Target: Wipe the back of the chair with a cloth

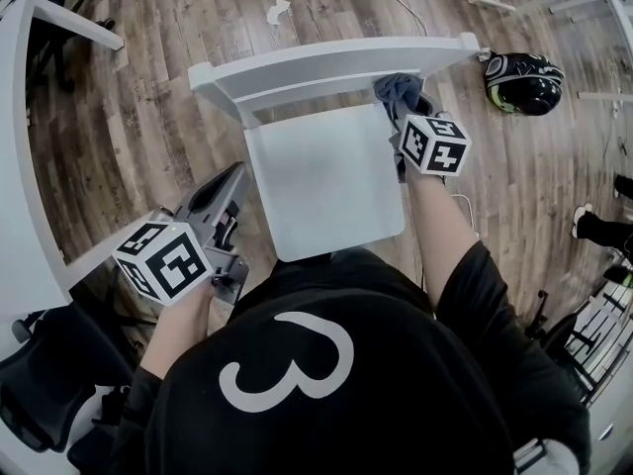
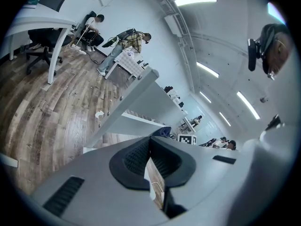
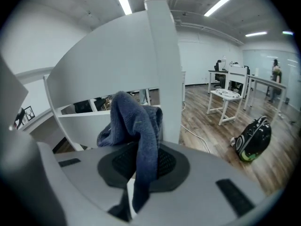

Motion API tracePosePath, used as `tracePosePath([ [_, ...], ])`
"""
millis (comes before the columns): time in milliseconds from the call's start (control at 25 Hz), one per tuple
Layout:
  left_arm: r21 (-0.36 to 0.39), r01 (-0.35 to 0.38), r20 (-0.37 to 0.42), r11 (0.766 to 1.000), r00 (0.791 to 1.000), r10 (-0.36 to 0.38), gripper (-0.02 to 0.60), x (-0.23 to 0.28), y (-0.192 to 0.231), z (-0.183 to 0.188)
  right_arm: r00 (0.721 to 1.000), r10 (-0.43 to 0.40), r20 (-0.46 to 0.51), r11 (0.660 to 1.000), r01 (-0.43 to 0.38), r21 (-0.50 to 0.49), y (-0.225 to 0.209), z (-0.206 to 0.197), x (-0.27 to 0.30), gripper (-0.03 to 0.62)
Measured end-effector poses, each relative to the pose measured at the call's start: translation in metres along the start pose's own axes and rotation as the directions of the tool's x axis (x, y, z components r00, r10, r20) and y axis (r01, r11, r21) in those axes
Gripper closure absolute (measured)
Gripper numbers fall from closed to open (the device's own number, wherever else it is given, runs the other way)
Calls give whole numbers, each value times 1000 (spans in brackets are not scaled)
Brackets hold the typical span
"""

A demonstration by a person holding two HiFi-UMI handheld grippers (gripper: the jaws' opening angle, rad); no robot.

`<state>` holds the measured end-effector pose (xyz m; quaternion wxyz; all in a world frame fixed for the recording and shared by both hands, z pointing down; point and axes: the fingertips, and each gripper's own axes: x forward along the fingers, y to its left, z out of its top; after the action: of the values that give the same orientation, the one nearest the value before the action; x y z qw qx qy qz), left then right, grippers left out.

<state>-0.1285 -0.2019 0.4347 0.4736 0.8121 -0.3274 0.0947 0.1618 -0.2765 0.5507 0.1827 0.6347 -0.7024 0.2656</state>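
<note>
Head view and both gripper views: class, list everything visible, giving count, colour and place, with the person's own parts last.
chair: one, white, centre of the head view.
cloth: one, blue-grey, at the chair's back rail.
helmet or bag: one, black and green, floor right of the chair.
paper scrap: one, white, floor beyond the chair.
desk: one, white, left edge.
office chair: one, black, lower left.
left gripper: one, grey, lower left, jaws shut, empty.
right gripper: one, grey, at the back rail, jaws shut on the cloth.
person's top: one, black, bottom.
</note>
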Motion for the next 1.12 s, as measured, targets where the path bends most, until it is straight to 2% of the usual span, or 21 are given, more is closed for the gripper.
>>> tracePosePath([
  [240, -5, -7, 5, 1000, 1000, 7, 568, -3, -1, -5, 999, -43, -8, 997, 43, 69, -23, 1, 0, 543],
  [440, -1, -6, 19, 1000, 1000, 6, 568, -7, -15, -19, 1000, -29, -5, 995, 29, 94, -23, -1, -12, 543],
  [600, 5, -13, 44, 1000, 999, 12, 568, -9, -31, -32, 998, 52, 33, 994, -55, 99, -1, 0, -42, 543],
  [760, 19, -21, 71, 1000, 997, 20, 568, -12, -56, -54, 981, 184, 63, 976, -190, 108, 22, -2, -92, 543],
  [920, 27, -8, 122, 1000, 993, 5, 568, -15, -98, -79, 935, 346, 72, 925, -353, 141, 40, -7, -164, 543],
  [1000, 51, 9, 150, 999, 989, -16, 568, -24, -128, -93, 893, 440, 94, 885, -449, 122, 54, -5, -211, 543],
  [1120, 132, 39, 177, 990, 982, -63, 568, -39, -183, -114, 824, 552, 128, 824, -563, 64, 72, 3, -287, 543],
])
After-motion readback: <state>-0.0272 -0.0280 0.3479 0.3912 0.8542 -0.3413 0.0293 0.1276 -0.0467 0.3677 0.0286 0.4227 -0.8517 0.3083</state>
